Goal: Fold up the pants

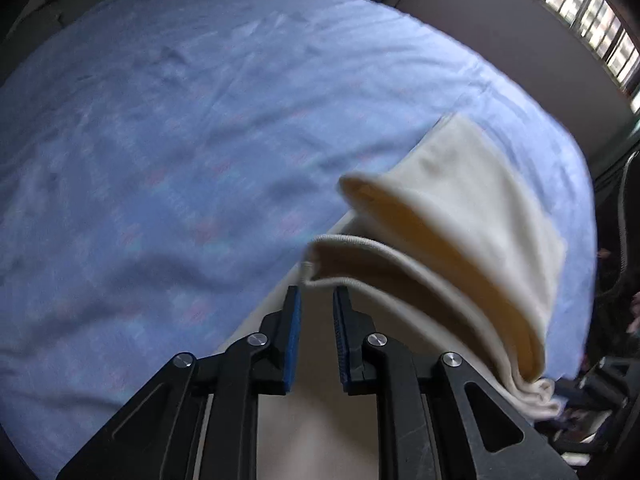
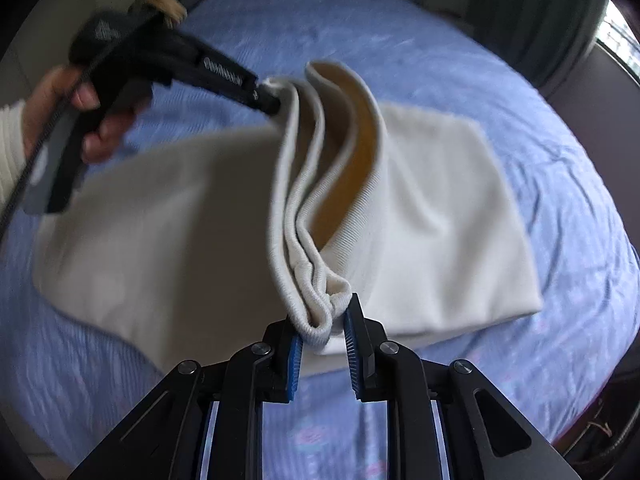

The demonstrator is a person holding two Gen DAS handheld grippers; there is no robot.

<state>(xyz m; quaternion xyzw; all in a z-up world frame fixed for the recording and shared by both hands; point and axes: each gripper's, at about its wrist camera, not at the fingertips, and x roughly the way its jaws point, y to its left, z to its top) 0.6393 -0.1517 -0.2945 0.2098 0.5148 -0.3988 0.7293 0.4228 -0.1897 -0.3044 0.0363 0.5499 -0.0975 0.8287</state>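
Both grippers built of black linkage arms joined by round silver pivot screws. Right gripper (image 2: pixel 322 322) and left gripper (image 1: pixel 316 300) fitted with ribbed blue pads. Left hand (image 2: pixel 76 116) clad in a cream ribbed sleeve (image 2: pixel 10 148); black cable trailed beside it.

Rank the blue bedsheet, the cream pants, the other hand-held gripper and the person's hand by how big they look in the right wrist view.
1. Blue bedsheet, filling most of the view.
2. Cream pants.
3. Left hand-held gripper, with its black body.
4. Person's hand, partly hidden by the handle, so its rank below the gripper is unsure.
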